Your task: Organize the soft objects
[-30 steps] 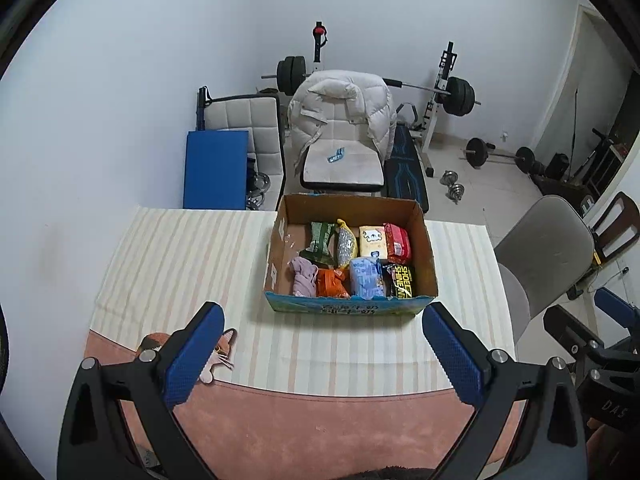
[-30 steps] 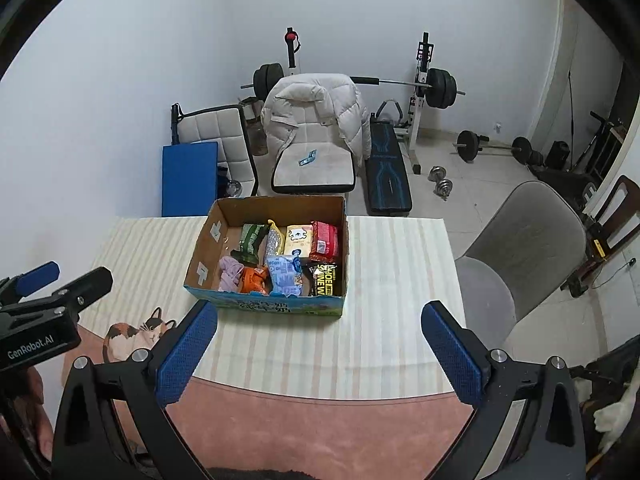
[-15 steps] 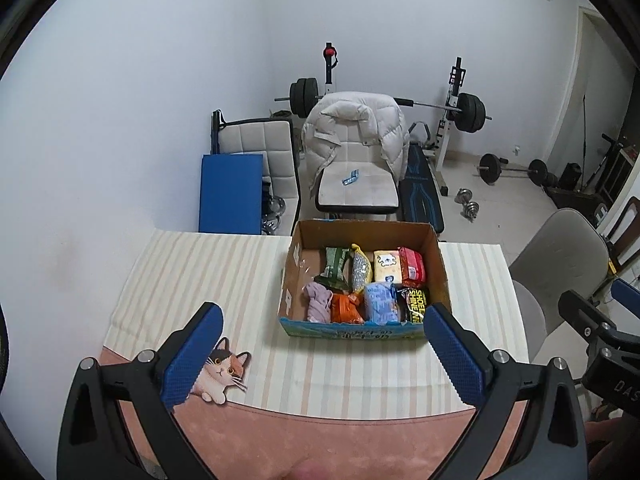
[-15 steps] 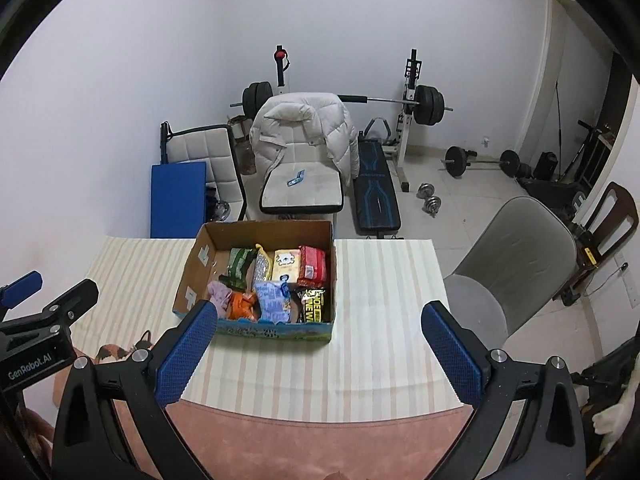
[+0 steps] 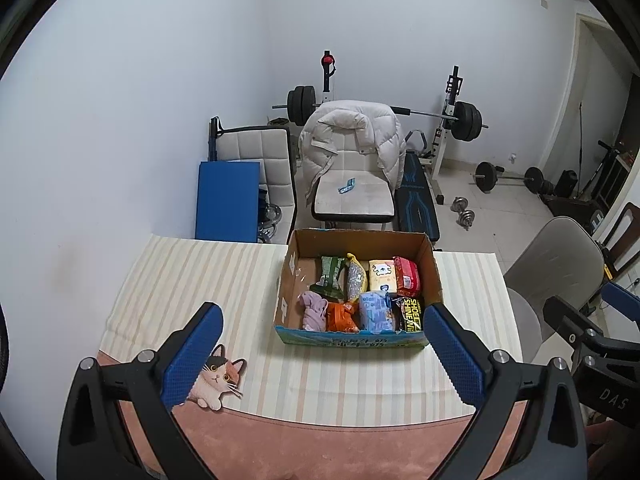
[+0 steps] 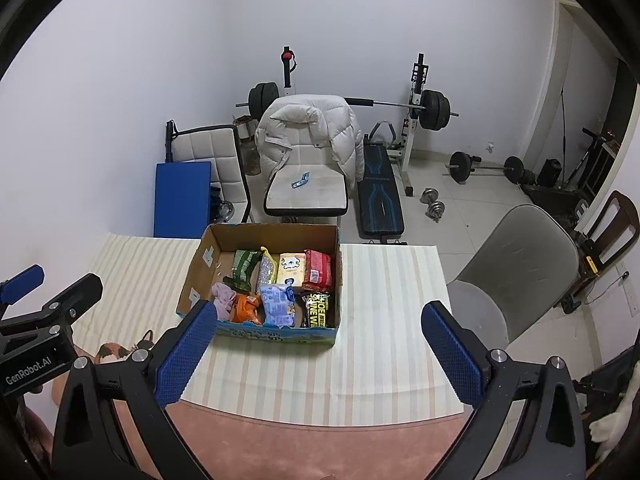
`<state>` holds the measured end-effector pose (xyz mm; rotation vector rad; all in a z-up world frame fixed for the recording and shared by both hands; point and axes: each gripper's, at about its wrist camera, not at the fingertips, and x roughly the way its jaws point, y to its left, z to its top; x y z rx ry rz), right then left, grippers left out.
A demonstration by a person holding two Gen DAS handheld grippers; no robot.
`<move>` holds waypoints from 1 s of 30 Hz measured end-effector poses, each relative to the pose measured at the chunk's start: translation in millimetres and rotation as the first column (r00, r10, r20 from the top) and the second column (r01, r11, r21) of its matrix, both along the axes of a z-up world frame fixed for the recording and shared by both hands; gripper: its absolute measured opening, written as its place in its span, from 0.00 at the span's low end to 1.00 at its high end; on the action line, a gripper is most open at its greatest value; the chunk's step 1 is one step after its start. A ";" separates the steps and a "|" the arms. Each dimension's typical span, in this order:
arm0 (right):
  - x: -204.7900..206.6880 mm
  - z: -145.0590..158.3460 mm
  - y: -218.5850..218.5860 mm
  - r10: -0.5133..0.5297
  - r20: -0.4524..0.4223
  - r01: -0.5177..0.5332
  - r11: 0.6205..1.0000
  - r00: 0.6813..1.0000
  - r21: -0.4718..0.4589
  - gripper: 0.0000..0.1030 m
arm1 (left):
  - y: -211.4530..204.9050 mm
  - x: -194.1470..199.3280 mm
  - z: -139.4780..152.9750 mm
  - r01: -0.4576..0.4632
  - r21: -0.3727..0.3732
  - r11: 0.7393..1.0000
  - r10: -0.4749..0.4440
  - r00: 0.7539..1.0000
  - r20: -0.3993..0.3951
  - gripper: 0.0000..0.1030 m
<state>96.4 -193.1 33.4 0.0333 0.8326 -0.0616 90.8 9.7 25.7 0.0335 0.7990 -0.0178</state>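
Retreat is indicated: both the left gripper and right gripper, jaws spread and empty, have been drawn back above the striped table, while 8 soft packets remain in the open cardboard box, suggesting sorting finished.

Both wrist views overlook the cardboard box.

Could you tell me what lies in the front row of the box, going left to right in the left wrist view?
purple cloth → orange packet → light blue packet → black shoe-shine packet
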 end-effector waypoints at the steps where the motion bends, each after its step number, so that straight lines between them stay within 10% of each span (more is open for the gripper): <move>1: 0.3 0.7 0.3 -0.001 0.002 0.001 1.000 1.000 -0.001 1.00 | -0.1 0.6 0.0 0.000 0.001 1.000 0.000 1.000 0.003 1.00; 30: -2.9 10.5 2.3 -0.014 0.028 0.014 1.000 1.000 -0.024 1.00 | -1.8 0.8 5.3 -0.004 -0.003 1.000 0.004 1.000 0.016 1.00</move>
